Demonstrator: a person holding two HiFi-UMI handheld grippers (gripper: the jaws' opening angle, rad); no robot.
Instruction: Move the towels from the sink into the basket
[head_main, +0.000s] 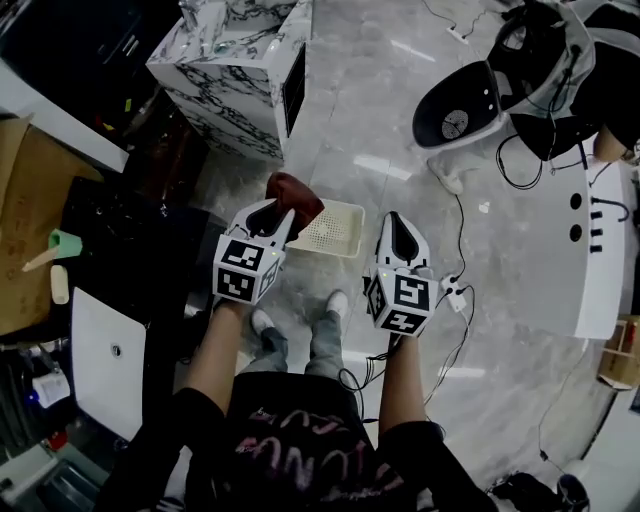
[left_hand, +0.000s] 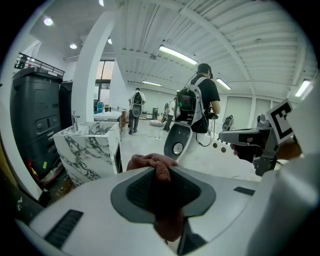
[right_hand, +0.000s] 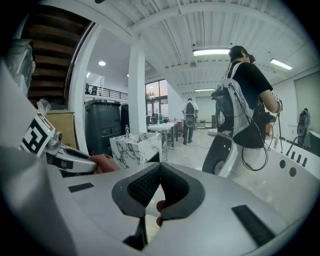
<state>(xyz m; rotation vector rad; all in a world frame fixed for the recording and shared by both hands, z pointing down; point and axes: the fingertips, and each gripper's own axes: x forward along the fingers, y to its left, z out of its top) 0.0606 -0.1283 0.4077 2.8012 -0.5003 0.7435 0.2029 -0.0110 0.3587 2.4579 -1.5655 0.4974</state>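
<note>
My left gripper (head_main: 283, 212) is shut on a reddish-brown towel (head_main: 294, 190), which bunches above its tips and hangs between the jaws (left_hand: 161, 172). The towel is over the left edge of a white mesh basket (head_main: 330, 228) standing on the floor. The marble-patterned sink (head_main: 235, 60) stands farther back to the left, also seen in the left gripper view (left_hand: 90, 150). My right gripper (head_main: 392, 222) hovers beside the basket's right edge; its pads meet at the tip (right_hand: 158, 169) with nothing held. Through the gap below them a bit of the basket (right_hand: 150, 232) shows.
A white rounded machine (head_main: 460, 105) with black cables stands at the back right, and a white counter (head_main: 600, 240) lies along the right. A power strip (head_main: 455, 292) and cords lie on the floor near my right gripper. People with backpacks (left_hand: 200, 100) stand beyond.
</note>
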